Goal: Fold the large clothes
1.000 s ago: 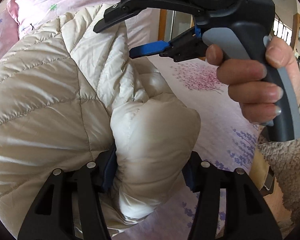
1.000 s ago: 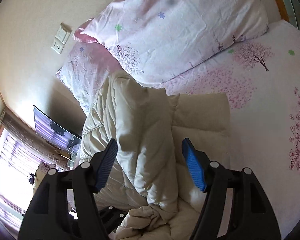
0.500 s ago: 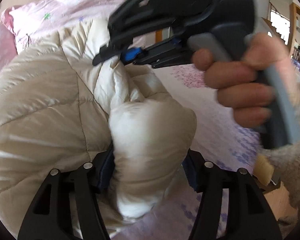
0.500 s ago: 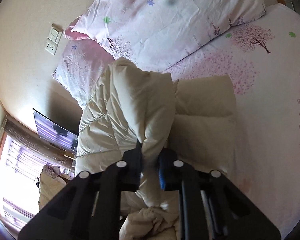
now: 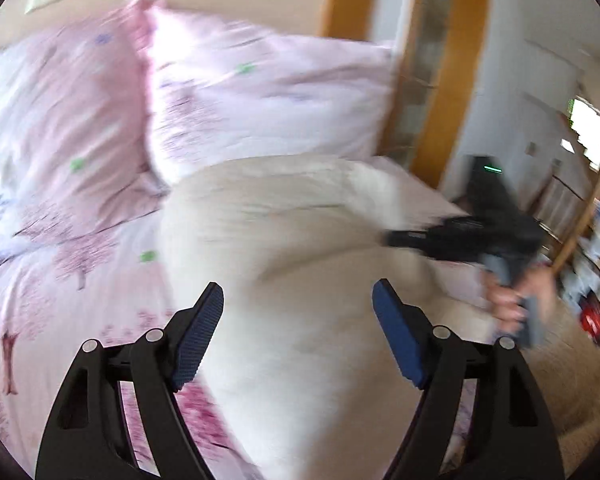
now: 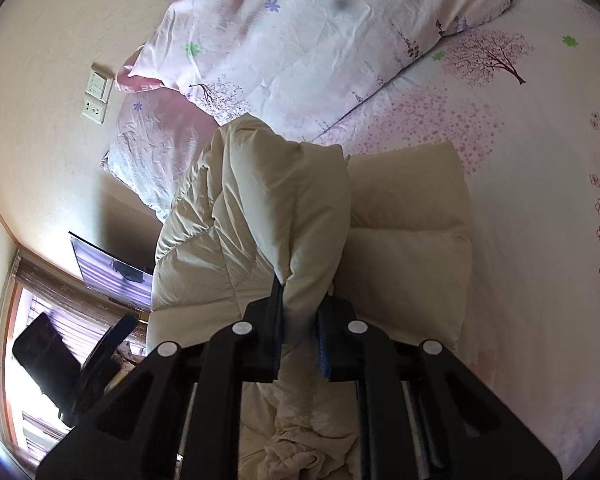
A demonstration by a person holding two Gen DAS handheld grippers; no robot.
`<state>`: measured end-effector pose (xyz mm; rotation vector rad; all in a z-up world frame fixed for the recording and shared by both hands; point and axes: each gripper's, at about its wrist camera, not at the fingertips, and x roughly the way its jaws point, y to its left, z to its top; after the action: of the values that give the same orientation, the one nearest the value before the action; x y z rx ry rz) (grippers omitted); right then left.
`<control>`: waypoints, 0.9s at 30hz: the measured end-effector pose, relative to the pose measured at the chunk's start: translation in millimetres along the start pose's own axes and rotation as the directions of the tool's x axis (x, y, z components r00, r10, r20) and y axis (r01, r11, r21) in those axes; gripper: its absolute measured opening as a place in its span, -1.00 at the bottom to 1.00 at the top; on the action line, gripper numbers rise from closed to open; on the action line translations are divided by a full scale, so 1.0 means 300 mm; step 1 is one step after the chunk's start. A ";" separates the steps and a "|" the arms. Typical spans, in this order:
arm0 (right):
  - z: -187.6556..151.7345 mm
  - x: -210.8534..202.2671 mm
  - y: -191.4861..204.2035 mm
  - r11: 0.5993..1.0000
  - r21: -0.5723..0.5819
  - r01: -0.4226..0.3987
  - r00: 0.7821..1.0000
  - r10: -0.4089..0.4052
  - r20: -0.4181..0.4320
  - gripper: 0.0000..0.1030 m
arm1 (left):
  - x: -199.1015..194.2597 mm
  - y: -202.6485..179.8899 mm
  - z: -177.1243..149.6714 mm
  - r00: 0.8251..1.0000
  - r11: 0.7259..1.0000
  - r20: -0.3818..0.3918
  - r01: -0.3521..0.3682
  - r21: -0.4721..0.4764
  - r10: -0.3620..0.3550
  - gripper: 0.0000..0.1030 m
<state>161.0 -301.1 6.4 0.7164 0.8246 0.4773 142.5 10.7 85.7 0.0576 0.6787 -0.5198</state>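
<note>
Right tool (image 6: 300,334) pinching cream jacket (image 6: 284,208) | left tool (image 5: 298,330) spread | no legible writing

Motion-blurred jacket (image 5: 300,264), right tool (image 5: 396,238)

A home bedroom — a bed (image 6: 532,208) spread with a pink cherry-blossom sheet fills the right side, with two pink floral pillows (image 6: 312,36) piled at its far end against a cream wall. A wall switch and socket (image 6: 96,98) sit left of them, a curtained window (image 6: 40,360) glows near left — and a wooden door frame (image 5: 448,80) stands far right
</note>
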 end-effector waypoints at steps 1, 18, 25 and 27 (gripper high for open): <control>0.000 0.000 -0.002 1.000 0.001 0.002 1.000 -0.002 0.000 -0.71 | 0.001 0.030 -0.003 1.000 1.000 -0.014 -0.008 -0.013 0.008 0.50; -0.006 -0.004 -0.139 0.984 0.124 0.130 0.992 -0.130 -0.007 -0.71 | 0.186 -0.004 -0.053 0.987 0.999 -0.155 -0.043 0.030 0.048 0.52; -0.025 0.012 -0.187 0.976 0.159 0.150 0.989 -0.149 -0.021 -0.69 | 0.251 0.001 -0.076 0.977 0.998 -0.205 -0.043 0.042 0.051 0.55; -0.030 0.019 -0.196 0.976 0.163 0.146 0.989 -0.144 -0.025 -0.66 | 0.268 0.009 -0.088 0.975 0.998 -0.214 -0.044 0.040 0.051 0.58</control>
<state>163.8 -333.4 -43.7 0.7994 0.9296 0.2845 181.2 -16.5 15.5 0.1649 0.8776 -0.4835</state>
